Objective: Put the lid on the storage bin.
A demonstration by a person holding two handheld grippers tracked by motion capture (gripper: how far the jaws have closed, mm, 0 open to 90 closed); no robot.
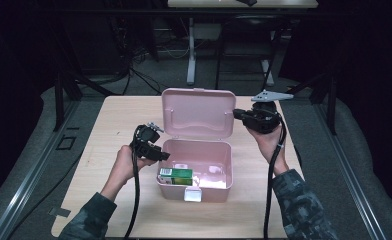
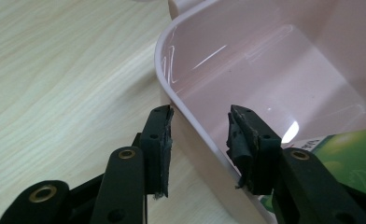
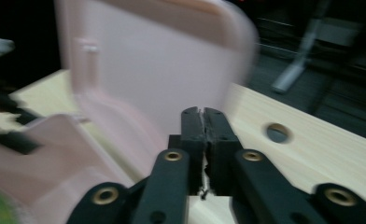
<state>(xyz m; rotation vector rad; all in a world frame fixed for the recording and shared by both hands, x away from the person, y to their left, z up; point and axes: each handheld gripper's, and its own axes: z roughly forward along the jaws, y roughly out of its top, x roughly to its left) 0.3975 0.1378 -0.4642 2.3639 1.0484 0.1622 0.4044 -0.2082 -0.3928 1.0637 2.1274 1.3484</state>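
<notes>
Dim room, dark surround; right gripper view motion-blurred (box glare streaks).

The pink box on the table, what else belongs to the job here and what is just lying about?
Part of the job: pink box, its open lid, green carton inside, left claw straddling the box wall, right claw shut.

Lying about: desk legs behind, floor cables.

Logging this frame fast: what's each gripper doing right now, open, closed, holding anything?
Left gripper: jaws straddle the pink box wall with gaps either side, open, gripping nothing.
Right gripper: closed, empty, beside the raised lid.
</notes>
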